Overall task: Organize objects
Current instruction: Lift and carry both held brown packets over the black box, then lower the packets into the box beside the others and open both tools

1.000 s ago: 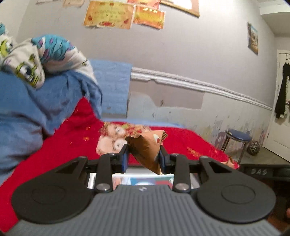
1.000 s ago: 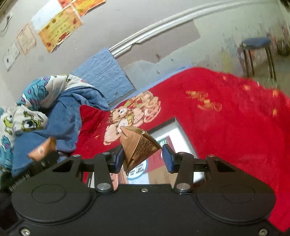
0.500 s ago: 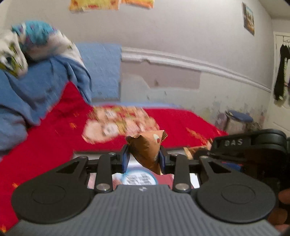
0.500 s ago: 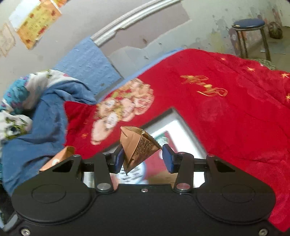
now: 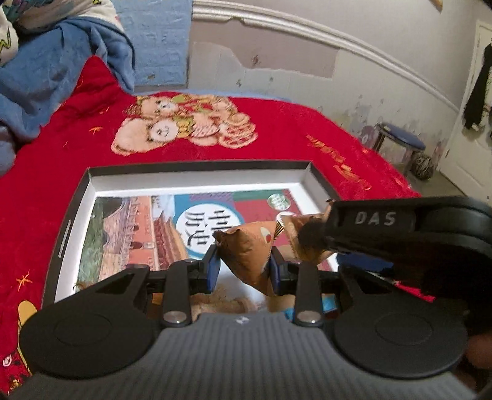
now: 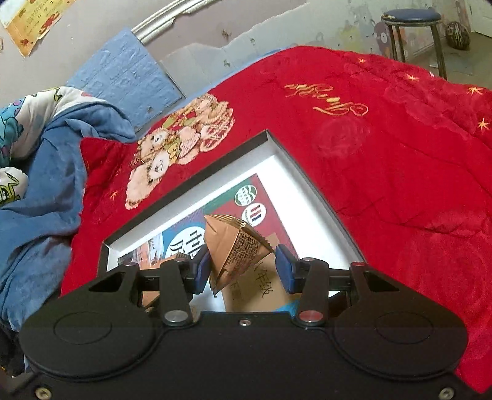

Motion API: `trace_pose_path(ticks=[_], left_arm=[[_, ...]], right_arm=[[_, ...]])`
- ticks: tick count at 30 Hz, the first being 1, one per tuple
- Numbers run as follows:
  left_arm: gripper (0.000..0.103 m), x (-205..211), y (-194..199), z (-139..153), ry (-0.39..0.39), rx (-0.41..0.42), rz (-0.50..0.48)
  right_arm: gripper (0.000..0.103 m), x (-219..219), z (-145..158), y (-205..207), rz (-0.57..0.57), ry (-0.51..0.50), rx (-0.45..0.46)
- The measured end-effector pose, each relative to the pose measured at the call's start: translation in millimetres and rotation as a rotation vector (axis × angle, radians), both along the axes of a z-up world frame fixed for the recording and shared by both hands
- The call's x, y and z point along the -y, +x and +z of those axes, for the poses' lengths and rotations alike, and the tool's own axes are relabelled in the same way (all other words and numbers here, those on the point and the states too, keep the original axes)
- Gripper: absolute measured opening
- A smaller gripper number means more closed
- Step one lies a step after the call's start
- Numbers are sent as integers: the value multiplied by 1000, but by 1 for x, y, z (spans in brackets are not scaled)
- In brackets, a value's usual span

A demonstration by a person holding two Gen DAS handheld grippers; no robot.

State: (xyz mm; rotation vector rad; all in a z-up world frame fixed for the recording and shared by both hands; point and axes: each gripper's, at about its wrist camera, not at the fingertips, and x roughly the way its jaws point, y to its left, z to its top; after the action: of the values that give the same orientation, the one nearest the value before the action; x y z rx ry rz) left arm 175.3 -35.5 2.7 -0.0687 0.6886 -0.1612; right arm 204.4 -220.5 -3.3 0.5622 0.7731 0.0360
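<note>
My left gripper (image 5: 244,266) is shut on a brown pyramid snack packet (image 5: 249,255) and holds it over a shallow black-rimmed white box (image 5: 196,164) on the red bedspread. A colourful history book (image 5: 144,227) lies inside the box. My right gripper (image 6: 243,267) holds a second brown pyramid packet (image 6: 235,246) over the same box (image 6: 310,184); the packet touches the left pad, and a gap shows at the right pad. The right gripper's body (image 5: 399,234) shows at the right of the left wrist view, with its packet (image 5: 303,234) beside mine.
The red bedspread (image 6: 399,138) has a teddy-bear print (image 5: 178,123). A heap of blue bedding (image 5: 46,70) lies at the left. A blue stool (image 6: 412,27) and a ball (image 6: 458,34) stand on the floor past the bed. The wall is behind.
Both grippers have tilted down and moved over the box, which now fills the near view. The right gripper has come in close beside the left one. Both packets stay held.
</note>
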Motion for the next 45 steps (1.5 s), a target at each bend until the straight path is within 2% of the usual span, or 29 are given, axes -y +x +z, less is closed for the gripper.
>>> trace_pose_path(ticks=[4,9,13,16,19,27,33,38,45], left_arm=[[37,-6,8,-9,-51,-48,4],[37,-4,11,-18,-60,-78,-9],[37,2,13,-24,9,-102,16],[37,4,13,-24,43,-107,22],[37,3,14,-23,61,-115,31],[38,-1,15,-22,48,-124,20],[39,-1,15,-22,39,-135,-9],[39,-1,15,-23,36,-145,-13],[40,1,15,-24,54,-142,-13]], right_arm=[[44,0,-2,2,3,-8,-18],[44,3,-7,7,23,0,-62],[44,3,-12,9,22,-3,-100],[43,0,-7,9,6,-53,-142],[43,1,-8,11,28,-28,-165],[44,-2,-9,12,67,-44,-177],[44,8,-11,15,76,27,-199],[44,-2,-10,16,97,-37,-196],[44,-8,-9,16,136,-53,-196]])
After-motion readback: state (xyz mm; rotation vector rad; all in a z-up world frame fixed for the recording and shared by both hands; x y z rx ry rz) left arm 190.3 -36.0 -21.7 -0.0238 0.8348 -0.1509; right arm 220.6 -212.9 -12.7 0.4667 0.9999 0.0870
